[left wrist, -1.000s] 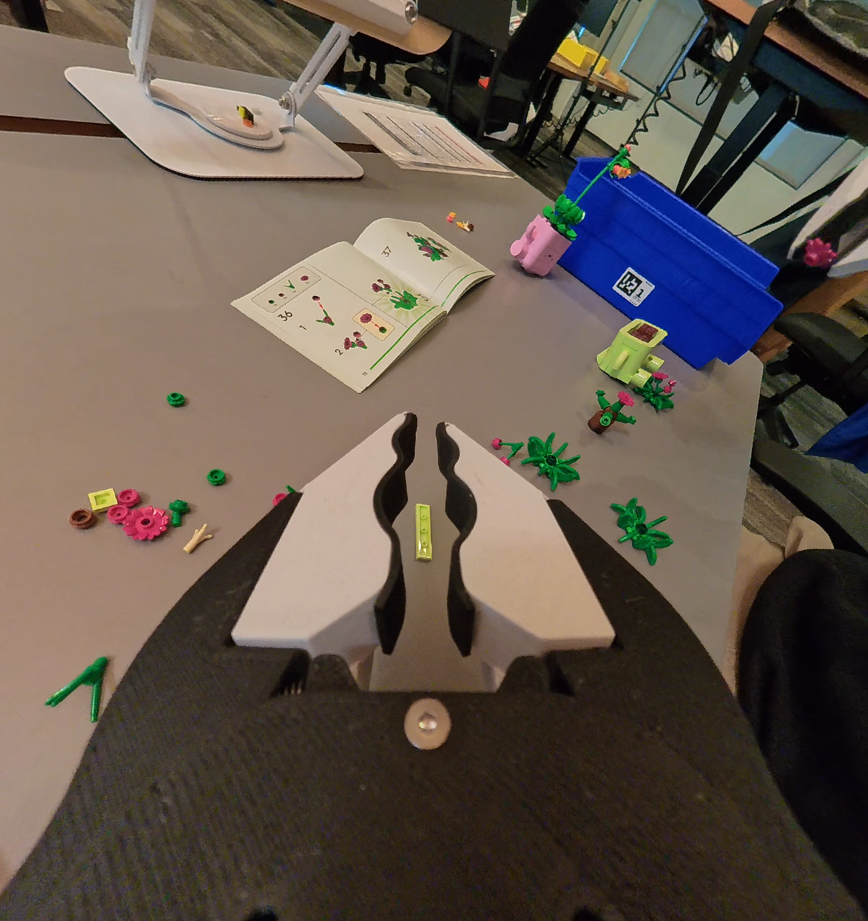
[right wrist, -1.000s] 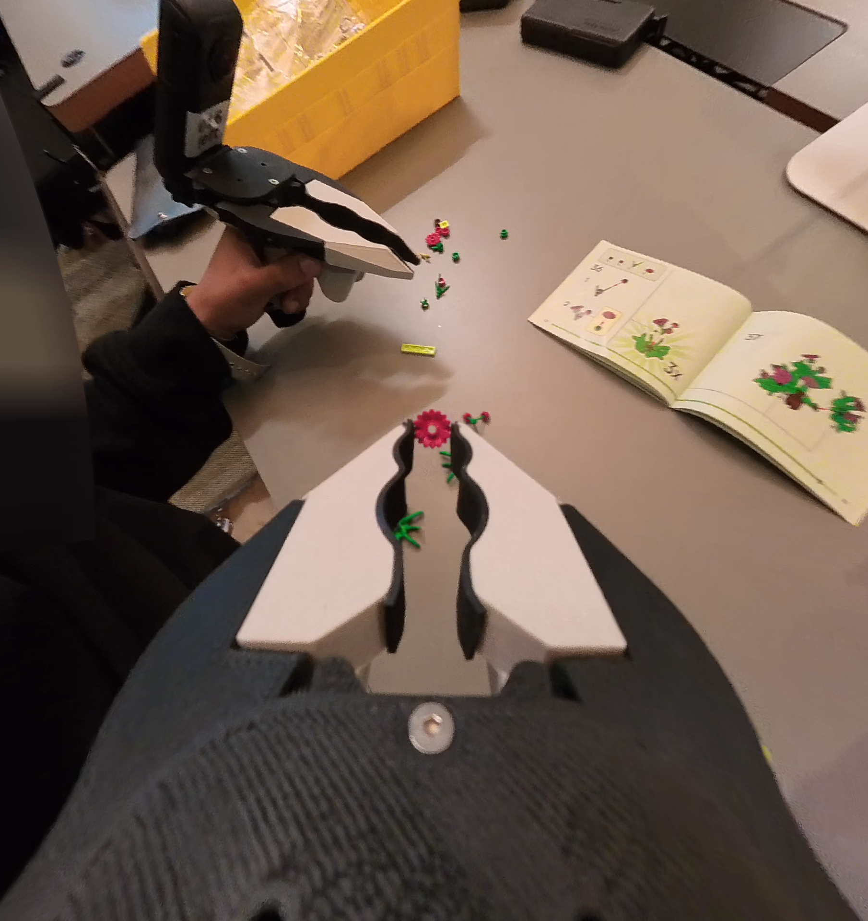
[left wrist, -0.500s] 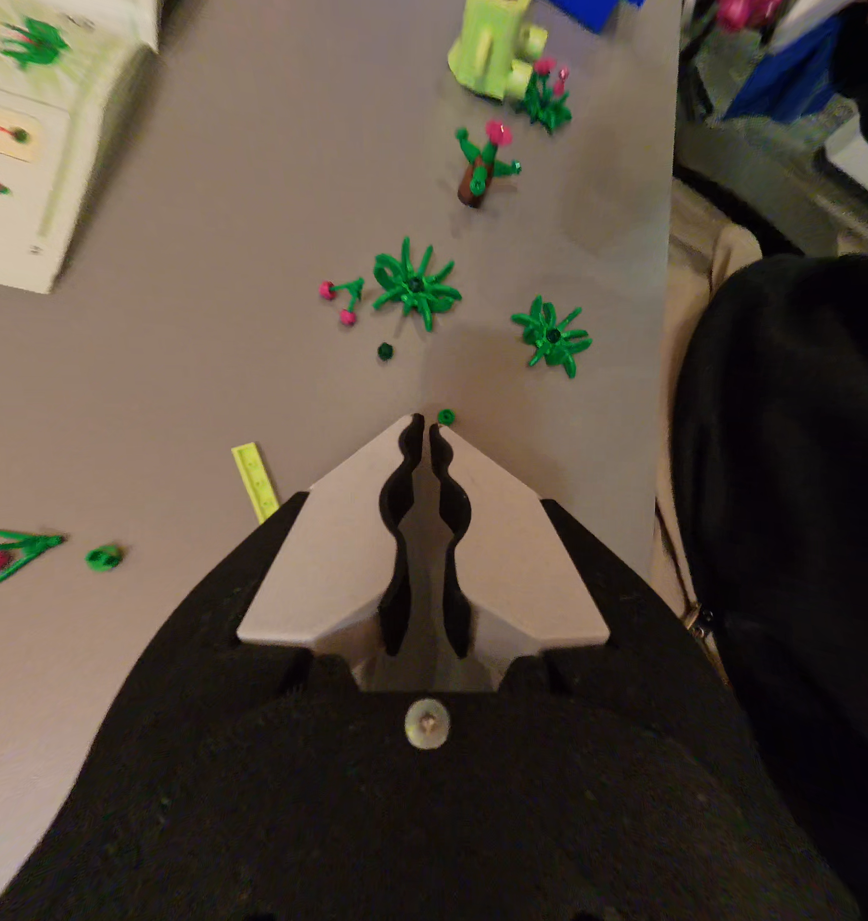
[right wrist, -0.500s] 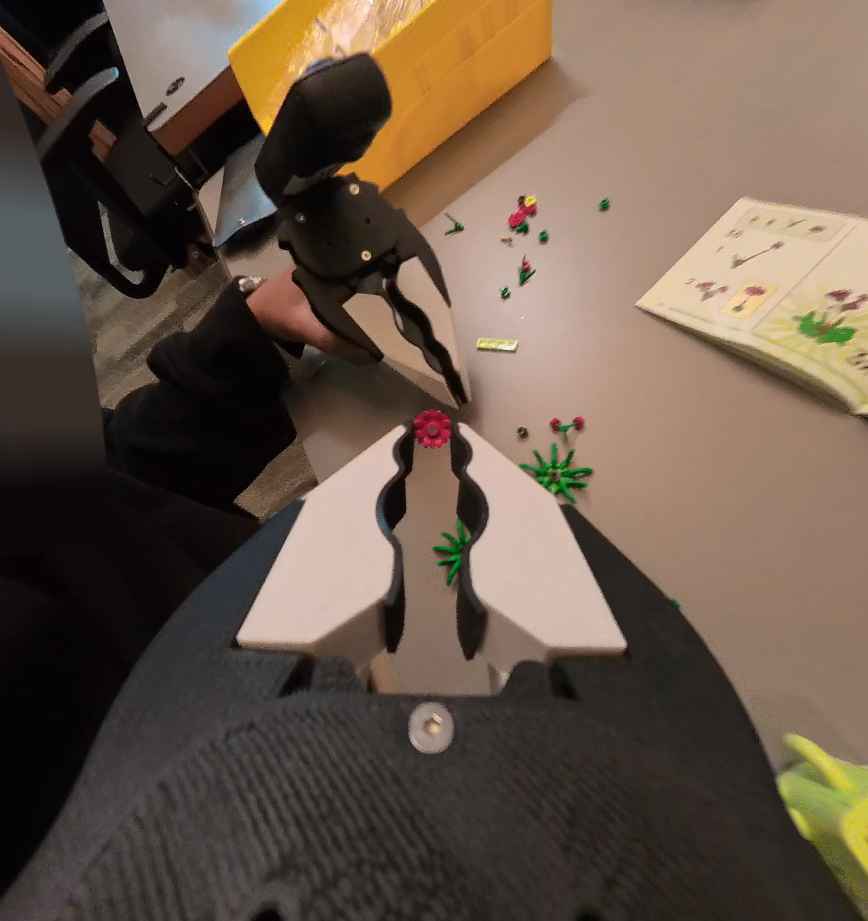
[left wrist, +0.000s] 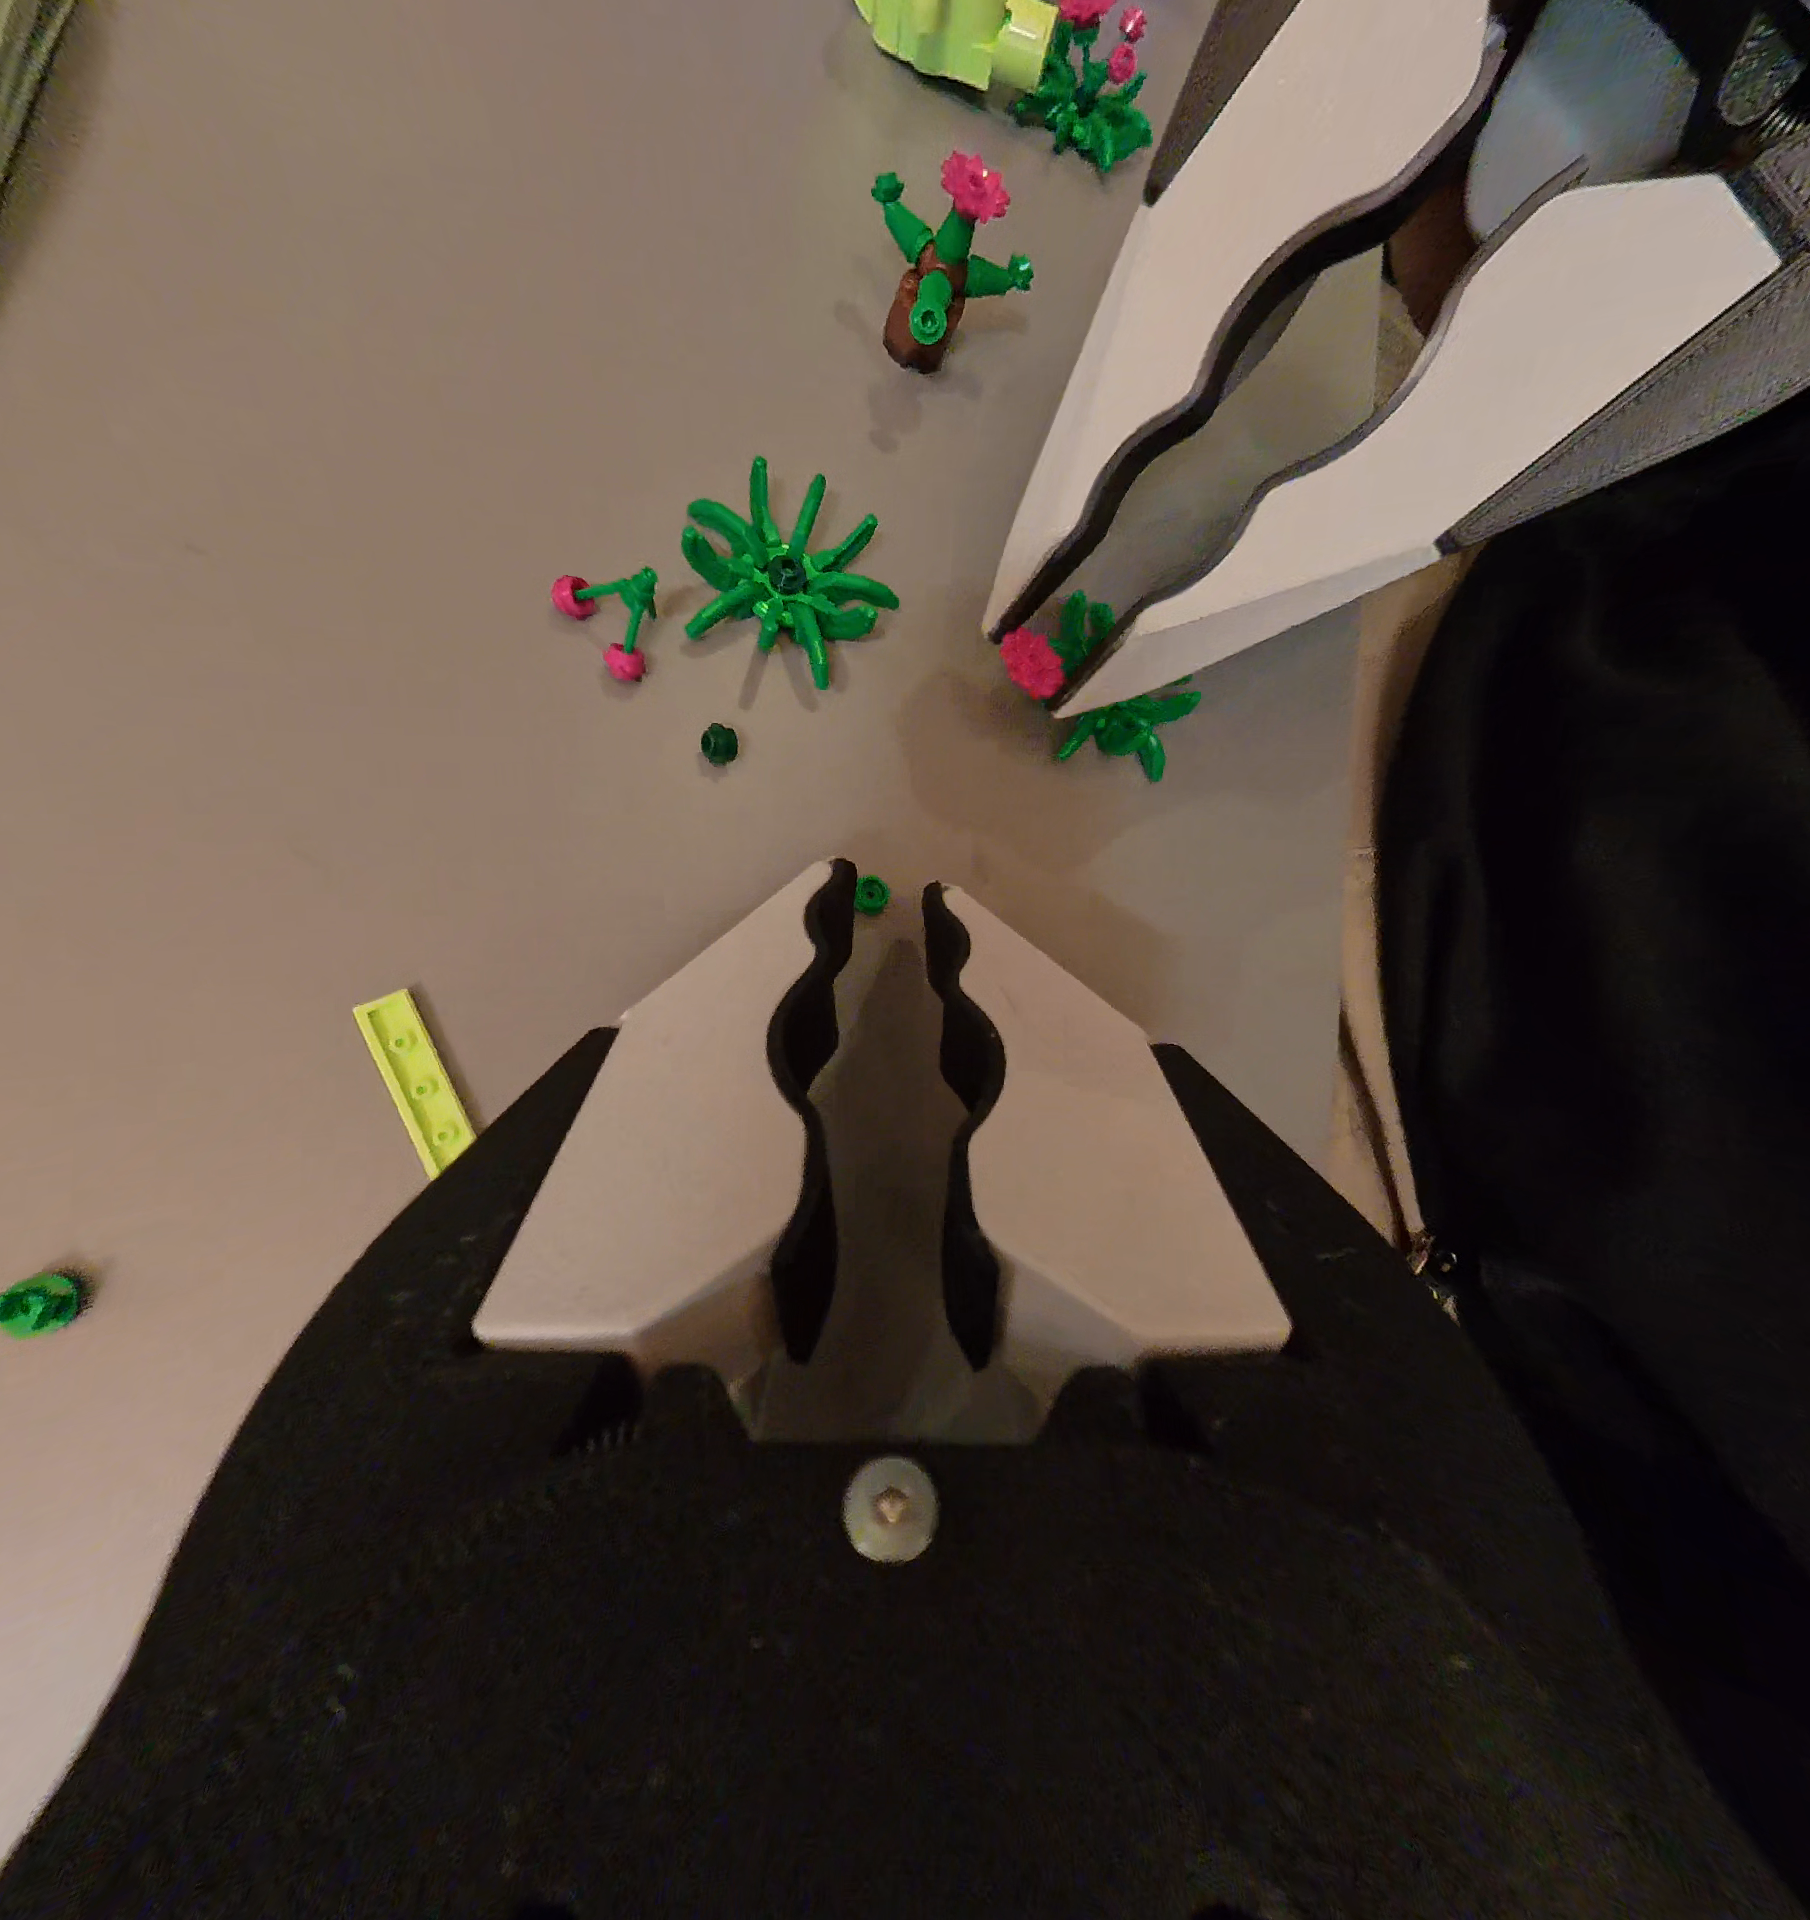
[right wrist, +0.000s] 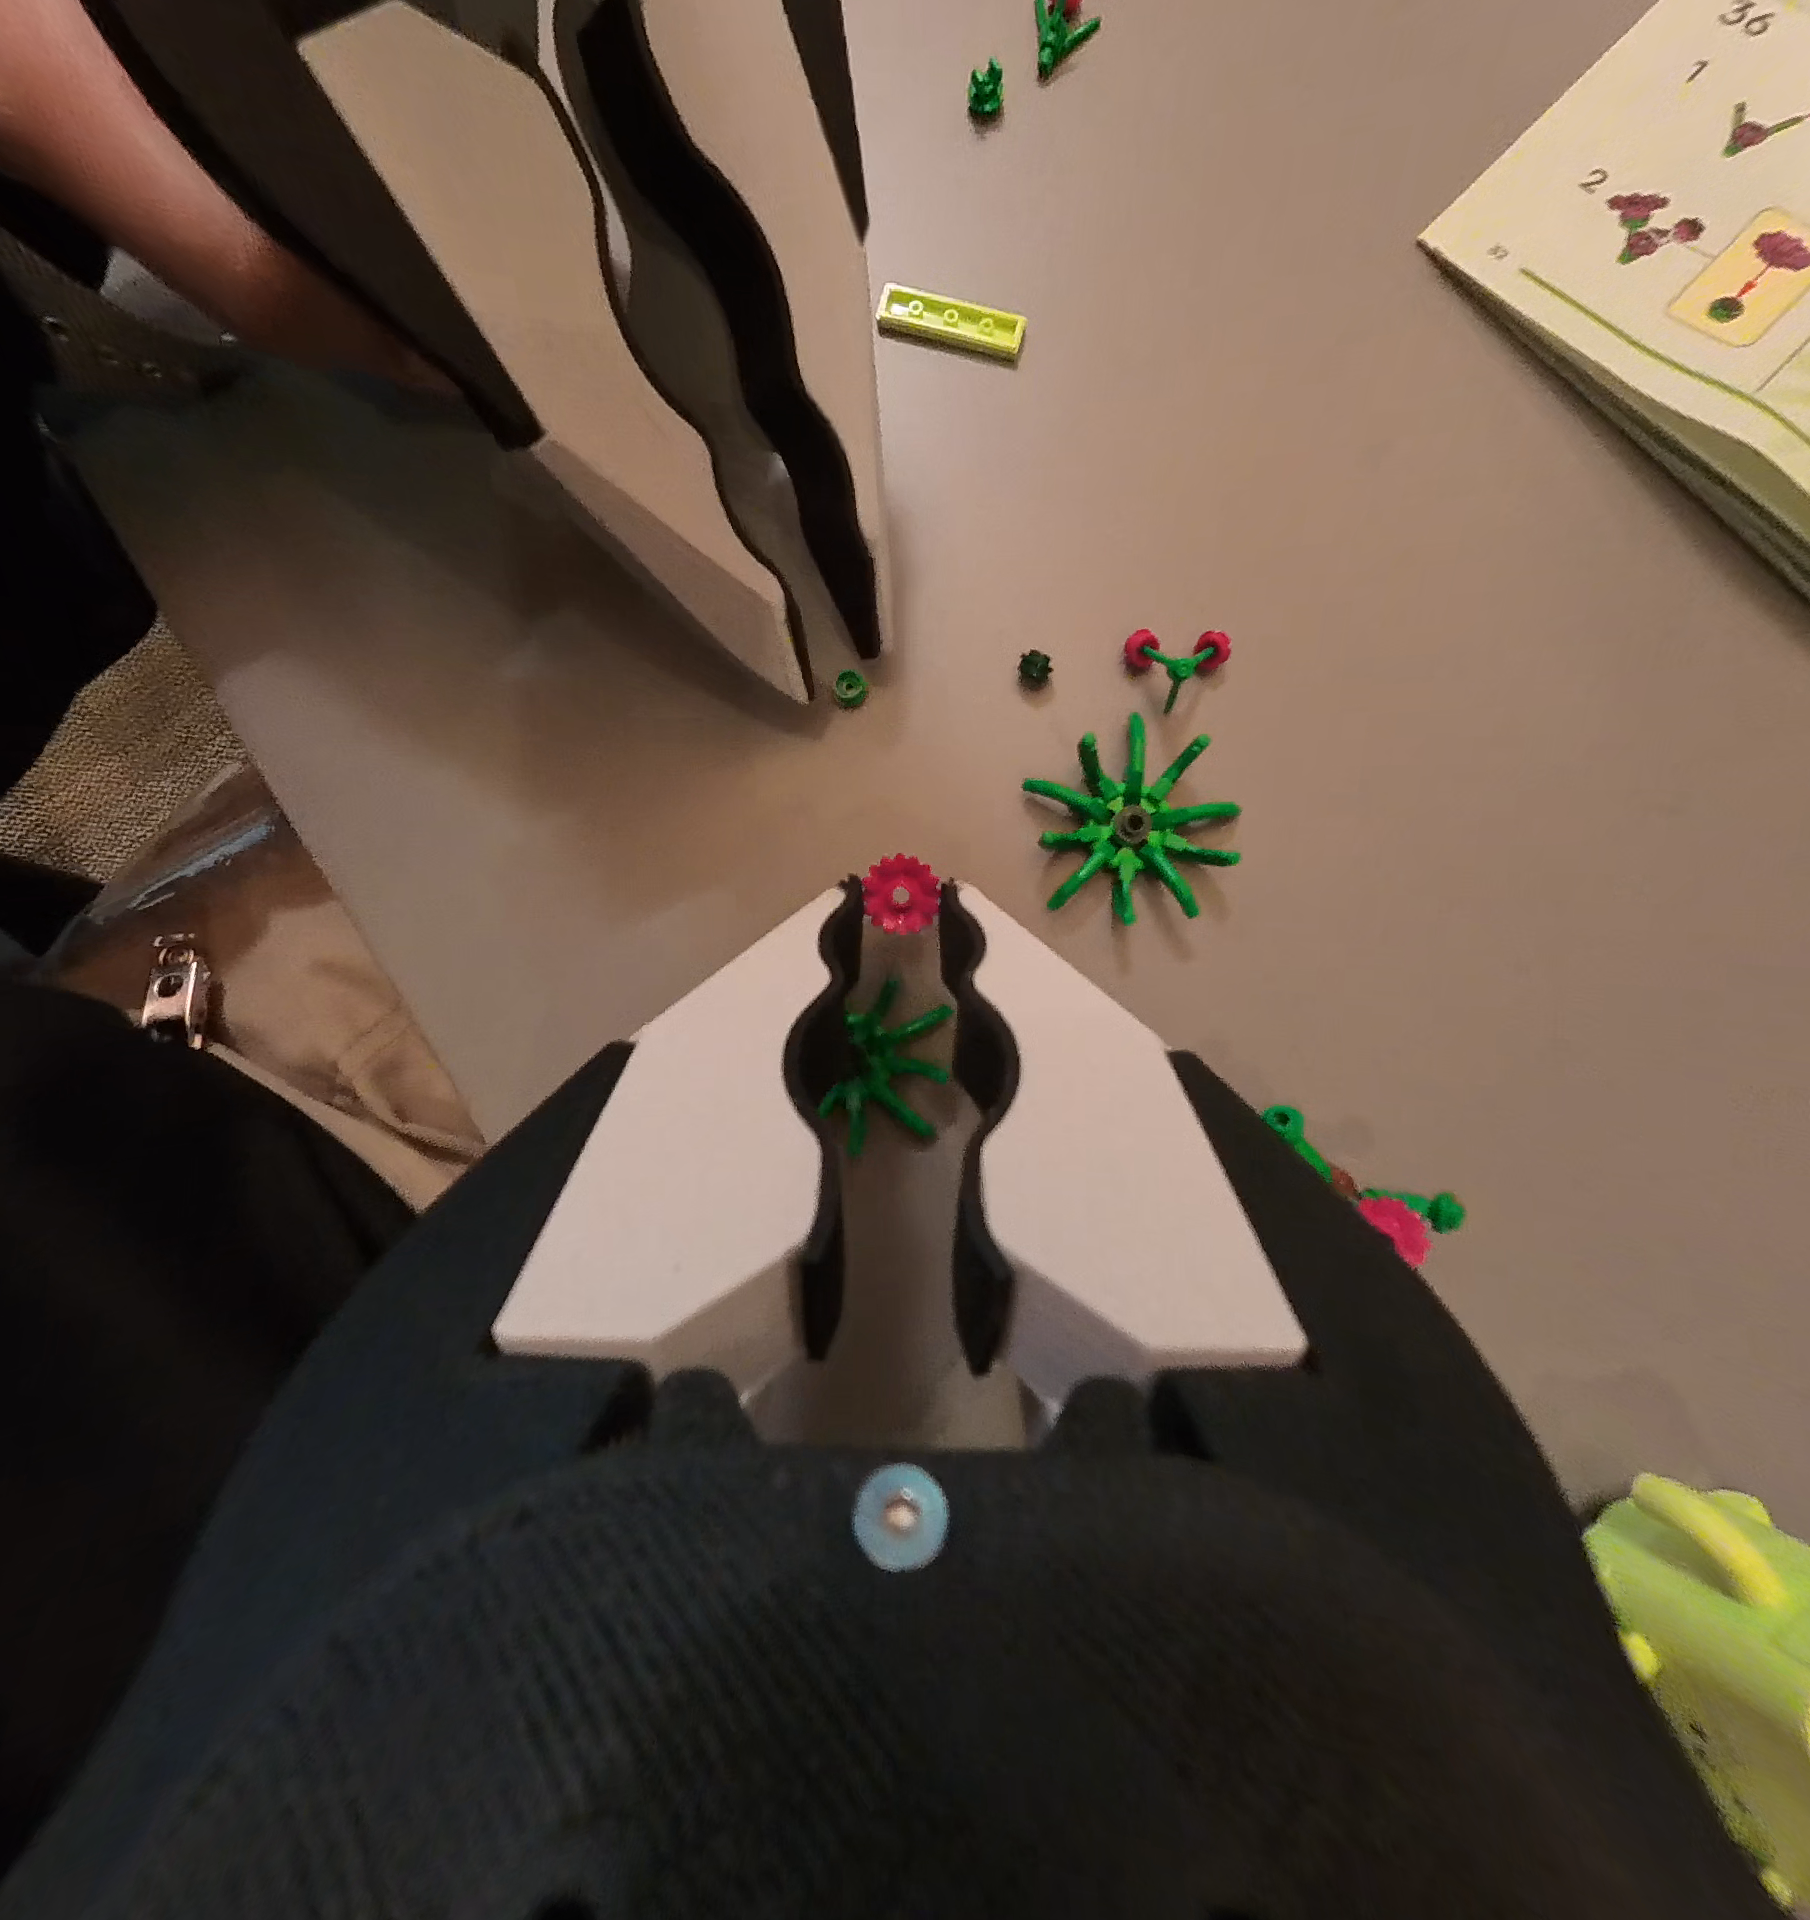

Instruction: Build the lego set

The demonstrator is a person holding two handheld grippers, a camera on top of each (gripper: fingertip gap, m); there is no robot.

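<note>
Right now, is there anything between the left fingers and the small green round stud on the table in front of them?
Nothing visible does. The small green stud lies on the bare grey table right at the open tips of the left gripper, close to its left finger. The dark green stud lies farther ahead, beyond it.

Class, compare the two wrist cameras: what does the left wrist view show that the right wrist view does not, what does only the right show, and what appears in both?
Only the left wrist view shows the whole brown-stemmed cactus flower lying on the table.

Only the right wrist view shows the open instruction booklet and a person's forearm.

Both show the small green round stud between the open left gripper tips, the pink flower held by the right gripper, the spiky green leaf piece, the twin-bud stem and the lime plate.
</note>
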